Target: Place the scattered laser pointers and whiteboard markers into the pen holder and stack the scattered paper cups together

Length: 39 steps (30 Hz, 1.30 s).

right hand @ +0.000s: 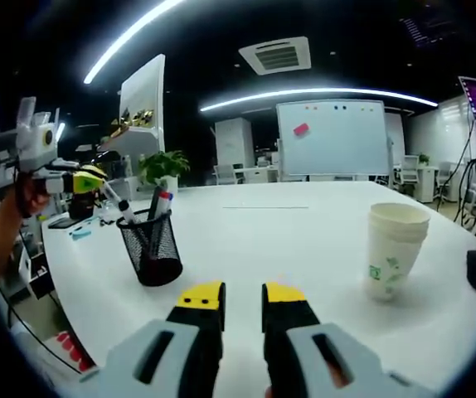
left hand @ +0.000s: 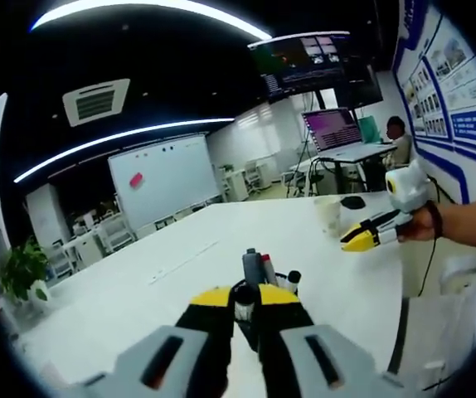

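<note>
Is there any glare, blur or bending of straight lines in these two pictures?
Left gripper view: ceiling light strips curve strongly, the white table is nearly washed out, and the pen holder between the jaws is soft. Right gripper view: the paper cups look fairly sharp, while the table edge bows.

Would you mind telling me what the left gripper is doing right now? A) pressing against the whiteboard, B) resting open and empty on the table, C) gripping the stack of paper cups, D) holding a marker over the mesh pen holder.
D: in the right gripper view the left gripper is shut on a marker angled down toward the mesh pen holder, while the paper cups stand apart, untouched.
</note>
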Each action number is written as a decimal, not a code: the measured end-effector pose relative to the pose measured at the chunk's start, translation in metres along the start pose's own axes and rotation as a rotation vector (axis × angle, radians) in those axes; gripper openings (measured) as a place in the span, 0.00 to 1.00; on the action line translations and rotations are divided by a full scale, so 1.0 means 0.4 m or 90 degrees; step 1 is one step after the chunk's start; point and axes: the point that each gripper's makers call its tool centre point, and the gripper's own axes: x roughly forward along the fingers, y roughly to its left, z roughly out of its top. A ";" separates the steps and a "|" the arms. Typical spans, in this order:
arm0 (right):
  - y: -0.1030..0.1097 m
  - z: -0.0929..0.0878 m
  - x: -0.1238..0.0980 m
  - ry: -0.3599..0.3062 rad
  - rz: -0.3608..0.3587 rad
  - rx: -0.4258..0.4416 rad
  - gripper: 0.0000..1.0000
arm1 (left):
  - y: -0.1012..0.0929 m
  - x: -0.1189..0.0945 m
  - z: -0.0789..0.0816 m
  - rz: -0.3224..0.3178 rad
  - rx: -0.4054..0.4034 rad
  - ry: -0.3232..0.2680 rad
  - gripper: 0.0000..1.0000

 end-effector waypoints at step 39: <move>-0.001 -0.011 0.008 0.004 0.008 0.003 0.18 | -0.023 0.051 -0.060 -0.009 0.001 0.043 0.11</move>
